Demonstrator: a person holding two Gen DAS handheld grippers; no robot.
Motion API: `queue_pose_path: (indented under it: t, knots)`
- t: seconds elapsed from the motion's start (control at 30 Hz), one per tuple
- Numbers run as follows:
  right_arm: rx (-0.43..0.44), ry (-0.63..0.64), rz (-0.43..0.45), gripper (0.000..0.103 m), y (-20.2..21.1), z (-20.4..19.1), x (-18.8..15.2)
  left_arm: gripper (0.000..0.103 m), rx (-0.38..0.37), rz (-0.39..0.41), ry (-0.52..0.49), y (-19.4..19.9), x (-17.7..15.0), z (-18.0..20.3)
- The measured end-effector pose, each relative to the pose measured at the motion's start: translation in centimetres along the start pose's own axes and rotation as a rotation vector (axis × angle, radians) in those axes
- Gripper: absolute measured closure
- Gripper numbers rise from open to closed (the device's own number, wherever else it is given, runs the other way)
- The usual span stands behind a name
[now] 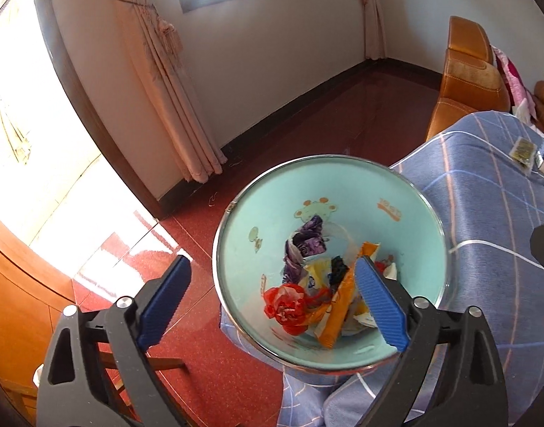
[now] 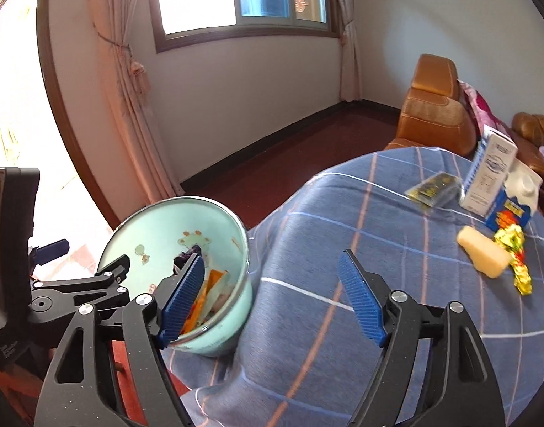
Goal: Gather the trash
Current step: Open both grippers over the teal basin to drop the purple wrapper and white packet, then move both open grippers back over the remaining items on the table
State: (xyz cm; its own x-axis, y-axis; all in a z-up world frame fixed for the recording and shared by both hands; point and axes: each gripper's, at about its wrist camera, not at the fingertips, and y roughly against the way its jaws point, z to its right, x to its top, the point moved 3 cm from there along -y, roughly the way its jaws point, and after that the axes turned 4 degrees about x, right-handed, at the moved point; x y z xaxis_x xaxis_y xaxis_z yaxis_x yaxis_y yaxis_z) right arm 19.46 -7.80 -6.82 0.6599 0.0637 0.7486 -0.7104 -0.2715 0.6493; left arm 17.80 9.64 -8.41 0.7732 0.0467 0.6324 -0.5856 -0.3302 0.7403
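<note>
While the left wrist view looks down into the bin, the left claw hangs wide open with nothing between its pads, one pad over the red floor, the other over the bin's mouth. The bin stands against the left edge of the worktop, pressed into the blue checked cloth. Inside lie a red bag, an orange wrapper and a purple wrapper. A small dark packet lies near the worktop's far right corner.

From the right wrist view, the right claw is also spread open and empty, its left pad over the bin, its right pad over the cloth. Toward the worktop's far right edge stand two cartons, touching each other, with a dark packet just beside them. Nearer lie a pale yellow block and a gold foil wrapper, touching. The left claw's body shows at the bin's left.
</note>
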Motion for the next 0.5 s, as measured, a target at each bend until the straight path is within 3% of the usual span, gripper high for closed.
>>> queue_pose_path:
  t: [0.2, 0.5]
  knots:
    - [-0.060, -0.054, 0.023, 0.022, 3.1, 3.8, -1.2, 0.006, -0.043, 0.016, -0.012, 2.1, -0.6, 3.2]
    - [-0.186, -0.159, 0.019, 0.015, 6.5, 11.0, -4.1, 0.006, -0.117, 0.030, -0.115, 5.0, -1.9, 9.6]
